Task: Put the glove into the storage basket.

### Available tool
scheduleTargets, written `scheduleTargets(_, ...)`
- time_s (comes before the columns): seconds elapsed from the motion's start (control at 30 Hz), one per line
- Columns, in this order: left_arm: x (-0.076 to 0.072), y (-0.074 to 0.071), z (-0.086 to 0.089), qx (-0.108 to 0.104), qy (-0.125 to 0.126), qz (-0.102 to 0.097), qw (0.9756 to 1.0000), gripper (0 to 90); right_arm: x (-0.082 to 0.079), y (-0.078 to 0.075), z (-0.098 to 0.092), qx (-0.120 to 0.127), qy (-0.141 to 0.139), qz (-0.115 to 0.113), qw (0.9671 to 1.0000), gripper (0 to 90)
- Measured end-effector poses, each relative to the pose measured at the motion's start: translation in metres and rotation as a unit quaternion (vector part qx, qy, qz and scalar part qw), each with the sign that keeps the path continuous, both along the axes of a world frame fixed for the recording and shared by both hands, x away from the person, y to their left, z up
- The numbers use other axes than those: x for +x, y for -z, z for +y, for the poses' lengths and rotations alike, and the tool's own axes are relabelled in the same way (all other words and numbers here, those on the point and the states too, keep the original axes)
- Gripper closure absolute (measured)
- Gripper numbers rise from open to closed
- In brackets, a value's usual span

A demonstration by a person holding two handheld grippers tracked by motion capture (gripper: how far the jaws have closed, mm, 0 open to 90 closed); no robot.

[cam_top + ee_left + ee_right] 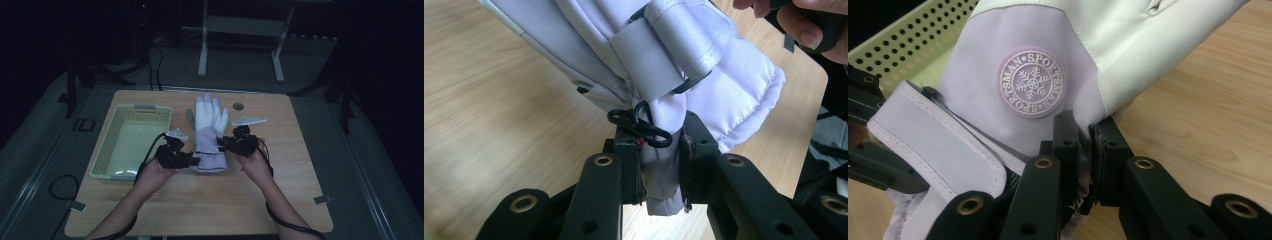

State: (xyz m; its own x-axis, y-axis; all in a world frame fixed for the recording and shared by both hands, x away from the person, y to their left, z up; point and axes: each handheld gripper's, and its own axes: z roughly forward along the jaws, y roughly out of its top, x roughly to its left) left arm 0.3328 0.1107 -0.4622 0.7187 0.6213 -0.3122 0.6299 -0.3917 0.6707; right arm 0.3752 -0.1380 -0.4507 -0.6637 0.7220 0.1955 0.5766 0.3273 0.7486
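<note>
High view puts the glove [209,131] in the middle of the table [300,200], fingers pointing away from me, its lilac cuff toward my hands and held between both grippers, with the green basket [131,141] just beside it on the left. My left gripper [663,170] has its jaws clamped on a thin fold at the cuff's edge, right by a small black clip [640,127]. My right gripper [1084,160] pinches the fabric below the round snowflake badge [1032,83].

Both holds look shallow to me. I judge the slick fabric could slide out of either pinch if I pull the hands apart or lift unevenly, and the glove would then swing from one side. The clip could also snag on my left jaw at release. Hanging fingers might catch the basket rim on the way over.
</note>
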Motion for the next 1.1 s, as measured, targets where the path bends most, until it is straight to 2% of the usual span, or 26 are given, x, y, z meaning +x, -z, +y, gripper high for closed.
scheduleTargets(0.17, 0.002, -0.008, 0.014, 0.008, -0.001, -0.002, 1.0000, 74.4, 0.001, -0.006, 0.014, 0.002, -0.003, -0.007, 1.0000, 82.7)
scheduleTargets(0.2, 0.002, -0.011, 0.022, 0.011, -0.003, -0.002, 0.9999, 74.4, 0.002, -0.009, 0.022, 0.004, -0.004, -0.009, 0.9999, 82.7)
scheduleTargets(0.37, 0.002, -0.017, 0.038, 0.018, -0.010, 0.000, 0.9998, 74.4, 0.005, -0.012, 0.038, 0.014, -0.012, -0.009, 0.9998, 82.7)
scheduleTargets(0.4, 0.002, -0.019, 0.047, 0.023, -0.010, 0.002, 0.9997, 74.5, 0.006, -0.012, 0.046, 0.016, -0.015, -0.008, 0.9997, 82.7)
scheduleTargets(0.43, 0.002, -0.019, 0.047, 0.023, -0.010, 0.002, 0.9997, 74.4, 0.006, -0.012, 0.046, 0.016, -0.015, -0.008, 0.9997, 82.7)
scheduleTargets(0.47, 0.003, -0.021, 0.058, 0.025, -0.014, 0.008, 0.9995, 74.5, 0.008, -0.012, 0.057, 0.018, -0.019, -0.005, 0.9996, 82.7)
scheduleTargets(0.5, 0.003, -0.021, 0.058, 0.025, -0.014, 0.008, 0.9995, 74.5, 0.008, -0.012, 0.057, 0.018, -0.019, -0.005, 0.9996, 82.7)
scheduleTargets(0.53, 0.002, -0.023, 0.069, 0.028, -0.021, 0.011, 0.9993, 74.5, 0.009, -0.013, 0.069, 0.019, -0.023, -0.007, 0.9995, 82.7)
scheduleTargets(0.57, 0.002, -0.023, 0.069, 0.028, -0.021, 0.011, 0.9993, 74.5, 0.009, -0.013, 0.069, 0.019, -0.023, -0.007, 0.9995, 82.7)
scheduleTargets(0.6, 0.002, -0.025, 0.081, 0.028, -0.026, 0.014, 0.9992, 74.5, 0.011, -0.013, 0.078, 0.025, -0.028, -0.004, 0.9993, 82.7)
scheduleTargets(0.63, 0.002, -0.025, 0.081, 0.028, -0.026, 0.014, 0.9992, 74.5, 0.011, -0.013, 0.078, 0.025, -0.028, -0.004, 0.9993, 82.7)
scheduleTargets(0.67, 0.002, -0.027, 0.093, 0.033, -0.032, 0.017, 0.9988, 74.5, 0.012, -0.015, 0.092, 0.027, -0.033, -0.004, 0.9991, 82.7)
scheduleTargets(0.7, 0.002, -0.027, 0.093, 0.033, -0.032, 0.017, 0.9988, 74.5, 0.012, -0.015, 0.092, 0.027, -0.033, -0.004, 0.9991, 82.7)
scheduleTargets(0.73, 0.001, -0.028, 0.105, 0.036, -0.036, 0.020, 0.9985, 74.5, 0.013, -0.015, 0.103, 0.026, -0.037, -0.006, 0.9989, 82.7)
scheduleTargets(0.77, 0.001, -0.028, 0.105, 0.036, -0.036, 0.020, 0.9985, 74.5, 0.013, -0.015, 0.103, 0.026, -0.037, -0.006, 0.9989, 82.7)
scheduleTargets(0.8, 0.001, -0.028, 0.109, 0.038, -0.036, 0.021, 0.9984, 74.4, 0.014, -0.015, 0.116, 0.023, -0.043, -0.006, 0.9988, 82.7)
scheduleTargets(0.83, 0.000, -0.027, 0.115, 0.040, -0.037, 0.023, 0.9983, 74.4, 0.014, -0.015, 0.116, 0.023, -0.043, -0.006, 0.9988, 82.7)
scheduleTargets(0.87, 0.000, -0.027, 0.122, 0.043, -0.041, 0.025, 0.9979, 74.5, 0.014, -0.013, 0.131, 0.017, -0.050, -0.006, 0.9986, 82.7)
scheduleTargets(0.9, -0.001, -0.026, 0.126, 0.045, -0.041, 0.027, 0.9977, 74.5, 0.014, -0.013, 0.131, 0.017, -0.050, -0.006, 0.9986, 82.7)
scheduleTargets(1.0, -0.001, -0.025, 0.145, 0.060, -0.045, 0.035, 0.9966, 74.5, 0.014, -0.009, 0.151, 0.013, -0.059, -0.003, 0.9982, 83.0)
scheduleTargets(1.03, -0.001, -0.024, 0.149, 0.062, -0.045, 0.037, 0.9964, 74.5, 0.014, -0.008, 0.157, 0.013, -0.061, -0.002, 0.9980, 83.5)
scheduleTargets(1.07, -0.002, -0.021, 0.160, 0.061, -0.047, 0.041, 0.9962, 74.6, 0.013, -0.006, 0.168, 0.014, -0.067, -0.003, 0.9977, 83.6)
scheduleTargets(1.1, -0.002, -0.021, 0.160, 0.061, -0.047, 0.041, 0.9962, 74.7, 0.013, -0.006, 0.168, 0.014, -0.067, -0.003, 0.9977, 83.6)
